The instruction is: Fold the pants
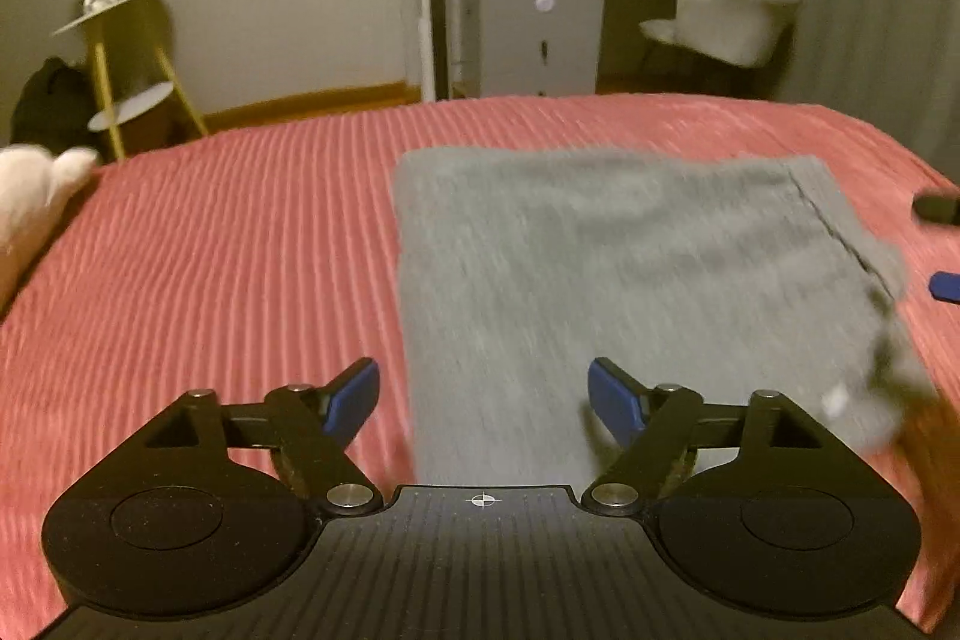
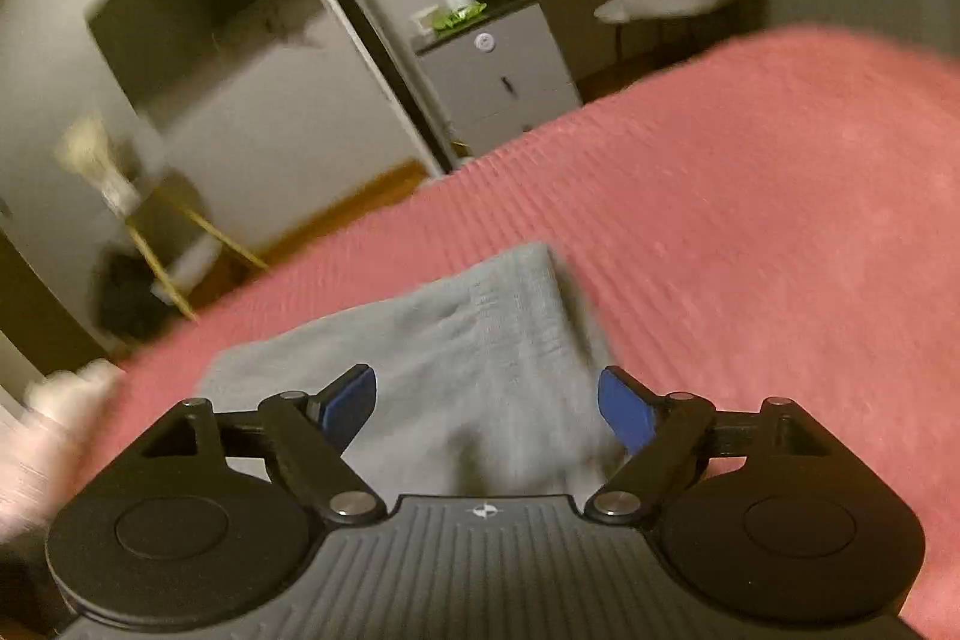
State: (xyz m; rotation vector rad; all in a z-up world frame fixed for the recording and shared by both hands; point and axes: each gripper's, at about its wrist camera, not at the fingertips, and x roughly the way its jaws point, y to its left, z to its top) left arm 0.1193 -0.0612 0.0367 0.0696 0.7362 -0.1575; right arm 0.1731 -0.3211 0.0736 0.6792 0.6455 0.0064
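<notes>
Left wrist view: left claw (image 1: 483, 400) and right claw (image 2: 486, 409) are both gaping wide and empty over folded grey pants (image 1: 630, 280) lying centre-right on the red bed (image 1: 210, 250); a stray finger is risking dragging the fold open.

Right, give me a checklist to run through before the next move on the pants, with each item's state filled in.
1. Left tool open, nothing between its pads: ok.
2. Right tool open, nothing pinched: ok.
3. Grey pants lying folded in a rough rectangle on the pink bedspread: ok.
4. Near right corner of the pants looks rumpled, with a small white tag showing: not ok.
5. Layers underneath lined up evenly: cannot tell, both views are blurred.
6. Bedspread bare on the left side of the pants for another fold: ok.
</notes>
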